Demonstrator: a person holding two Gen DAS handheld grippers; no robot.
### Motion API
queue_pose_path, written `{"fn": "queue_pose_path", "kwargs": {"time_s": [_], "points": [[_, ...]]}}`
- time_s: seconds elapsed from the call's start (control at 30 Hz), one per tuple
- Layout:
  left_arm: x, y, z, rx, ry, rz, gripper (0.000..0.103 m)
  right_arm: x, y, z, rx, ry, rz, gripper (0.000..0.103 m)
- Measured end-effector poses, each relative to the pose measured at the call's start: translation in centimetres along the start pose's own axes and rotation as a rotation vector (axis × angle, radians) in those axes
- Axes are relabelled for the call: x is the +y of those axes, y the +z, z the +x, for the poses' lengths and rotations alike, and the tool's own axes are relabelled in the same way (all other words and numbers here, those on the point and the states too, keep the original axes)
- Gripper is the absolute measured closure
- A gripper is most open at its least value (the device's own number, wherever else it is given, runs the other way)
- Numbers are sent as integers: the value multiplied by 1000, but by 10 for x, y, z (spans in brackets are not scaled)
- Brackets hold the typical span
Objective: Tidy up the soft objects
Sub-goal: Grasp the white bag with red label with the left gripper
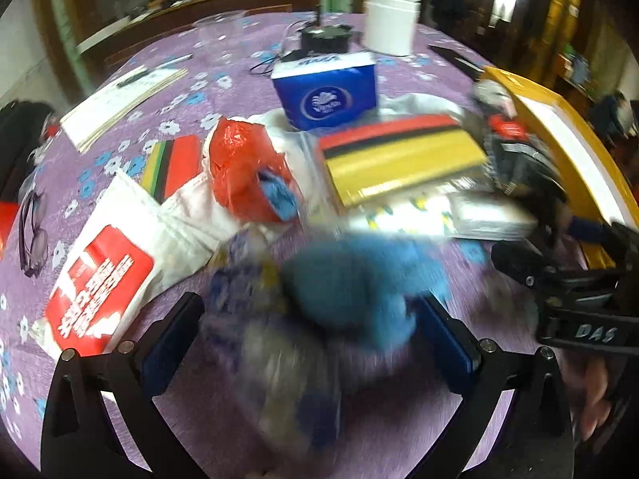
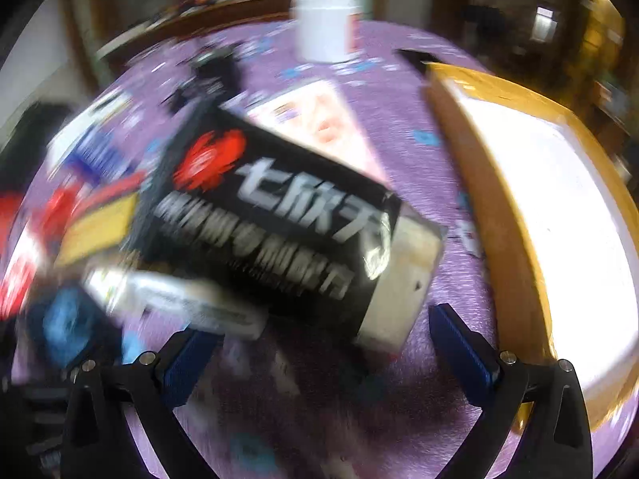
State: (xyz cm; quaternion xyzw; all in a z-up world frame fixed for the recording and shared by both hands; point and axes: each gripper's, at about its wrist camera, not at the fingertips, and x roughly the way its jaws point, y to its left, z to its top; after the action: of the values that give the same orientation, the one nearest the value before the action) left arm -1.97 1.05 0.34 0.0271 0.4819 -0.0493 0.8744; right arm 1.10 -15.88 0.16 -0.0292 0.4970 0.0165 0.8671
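The left gripper (image 1: 311,335) has its fingers apart, with a blurred blue cloth (image 1: 359,279) between them. The right gripper (image 2: 315,347) is spread too, empty; a black packet (image 2: 271,219) lies just ahead. Closing slowly on the cloth's middle seems wise.

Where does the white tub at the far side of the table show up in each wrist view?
Left wrist: white tub at top, right of centre, behind the blue tissue box.
Right wrist: white tub at top centre, blurred.
Shared landmark: the yellow-rimmed box along the right edge.
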Motion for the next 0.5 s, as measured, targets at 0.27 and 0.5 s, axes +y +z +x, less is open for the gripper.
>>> {"fn": "queue_pose_path", "kwargs": {"time_s": [0.27, 0.5], "points": [[43, -15, -61, -109, -78, 22, 0, -14, -41, -47, -49, 233, -224, 3], [96, 3, -52, -87, 14, -6, 10, -32, -62, -77, -157, 353, -254, 20]]}}
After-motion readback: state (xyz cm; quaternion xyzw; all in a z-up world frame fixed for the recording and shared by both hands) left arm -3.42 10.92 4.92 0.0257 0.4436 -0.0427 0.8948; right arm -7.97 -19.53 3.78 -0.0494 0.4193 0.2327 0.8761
